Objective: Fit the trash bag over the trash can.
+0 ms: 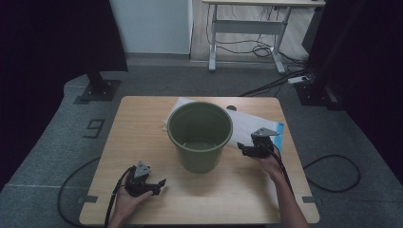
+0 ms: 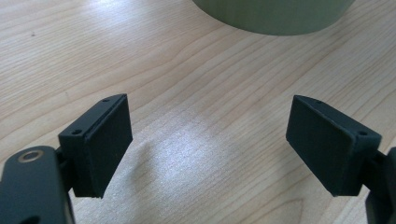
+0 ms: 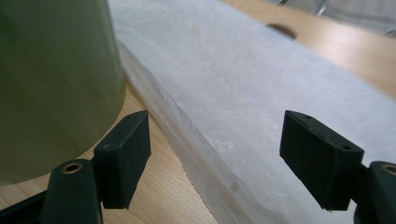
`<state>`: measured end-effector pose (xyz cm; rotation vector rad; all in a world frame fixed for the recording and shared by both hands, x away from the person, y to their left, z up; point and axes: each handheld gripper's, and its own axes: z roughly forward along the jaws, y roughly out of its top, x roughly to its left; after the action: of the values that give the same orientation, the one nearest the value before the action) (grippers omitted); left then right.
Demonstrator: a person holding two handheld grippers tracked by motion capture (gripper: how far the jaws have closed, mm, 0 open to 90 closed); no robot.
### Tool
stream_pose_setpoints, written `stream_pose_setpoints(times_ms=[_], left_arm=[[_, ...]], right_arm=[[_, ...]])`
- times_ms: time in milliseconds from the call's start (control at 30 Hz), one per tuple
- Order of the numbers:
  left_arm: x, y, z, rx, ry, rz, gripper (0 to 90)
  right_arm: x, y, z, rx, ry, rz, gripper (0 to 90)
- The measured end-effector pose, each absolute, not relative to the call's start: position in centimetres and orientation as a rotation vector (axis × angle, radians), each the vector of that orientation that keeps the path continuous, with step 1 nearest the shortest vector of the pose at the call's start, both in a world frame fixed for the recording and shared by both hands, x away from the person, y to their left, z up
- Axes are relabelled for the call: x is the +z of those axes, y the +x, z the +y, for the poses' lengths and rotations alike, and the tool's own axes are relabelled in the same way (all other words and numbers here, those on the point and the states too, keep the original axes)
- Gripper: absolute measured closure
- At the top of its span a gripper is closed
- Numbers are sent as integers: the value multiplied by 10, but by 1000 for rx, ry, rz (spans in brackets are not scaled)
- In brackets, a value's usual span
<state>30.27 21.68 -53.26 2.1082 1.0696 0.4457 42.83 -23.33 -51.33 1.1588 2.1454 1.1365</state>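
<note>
Both jaws apart, empty. My right gripper point(image 3: 215, 158) straddles the plastic bag point(image 3: 243, 93) edge beside the green bucket point(image 1: 200, 135); I'd pinch low, near the surface point(image 1: 142, 133). Left gripper point(image 1: 157, 186) idle.

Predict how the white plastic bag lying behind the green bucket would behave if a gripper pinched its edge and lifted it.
The white bag looks thin and translucent, so it would probably droop rather than stay flat. It seems light, likely sliding easily across the table. Its near edge lies beside the green bucket, which might catch it.

Both grippers, left point(image 1: 159, 184) and right point(image 1: 241, 148), were black, each topped by a grey triangular plate, trailing black cables; forearms were unsleeved.
</note>
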Motion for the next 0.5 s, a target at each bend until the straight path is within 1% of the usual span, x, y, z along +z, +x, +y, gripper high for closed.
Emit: stream_pose_setpoints(times_ms=[233,367,467,500], left_arm=[[-534,304,218,431,2090,1087,144],[-533,304,218,430,2068,1095,144],[-532,303,219,430,2063,1096,145],[-532,303,219,430,2063,1096,145]], right_arm=[[-535,437,-223,1087,1170,2247,245],[-540,437,-219,1037,1159,2270,349],[-547,439,-218,983,1146,2318,392],[-547,439,-218,983,1146,2318,392]])
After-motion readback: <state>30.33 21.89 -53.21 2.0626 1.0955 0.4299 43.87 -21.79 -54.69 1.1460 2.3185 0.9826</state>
